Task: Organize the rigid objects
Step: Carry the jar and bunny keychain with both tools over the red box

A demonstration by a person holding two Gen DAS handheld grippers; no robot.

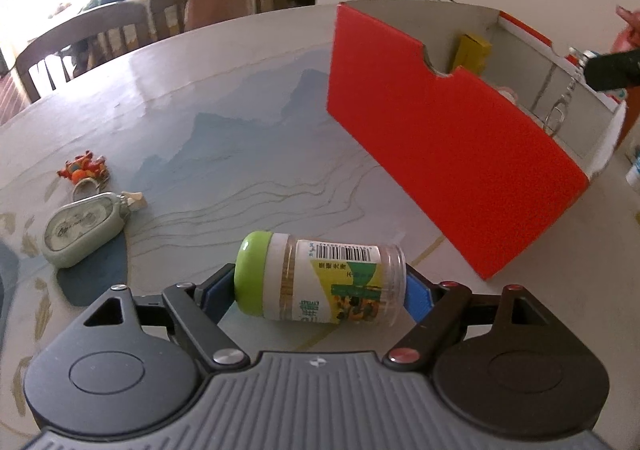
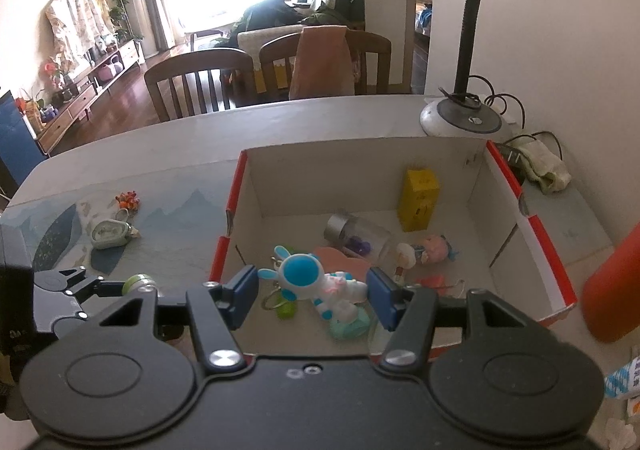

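A clear jar (image 1: 320, 282) with a green lid and a yellow-green label lies sideways, low over the patterned table (image 1: 240, 153). My left gripper (image 1: 316, 294) is shut on it end to end, one blue pad on the lid and one on the base. The red-walled cardboard box (image 1: 440, 121) stands just right of it. In the right wrist view my right gripper (image 2: 312, 294) hangs over the open box (image 2: 236, 185), shut on a blue-and-white astronaut keychain (image 2: 316, 282). Its keyring (image 1: 558, 115) dangles into the box.
In the box lie a yellow carton (image 2: 418, 199), a small glass jar (image 2: 356, 234), a doll (image 2: 428, 250) and other small toys. On the table to the left sit a grey-green case (image 1: 80, 228) and an orange charm (image 1: 84, 167). A lamp base (image 2: 460, 117) and an orange bottle (image 2: 612, 290) flank the box.
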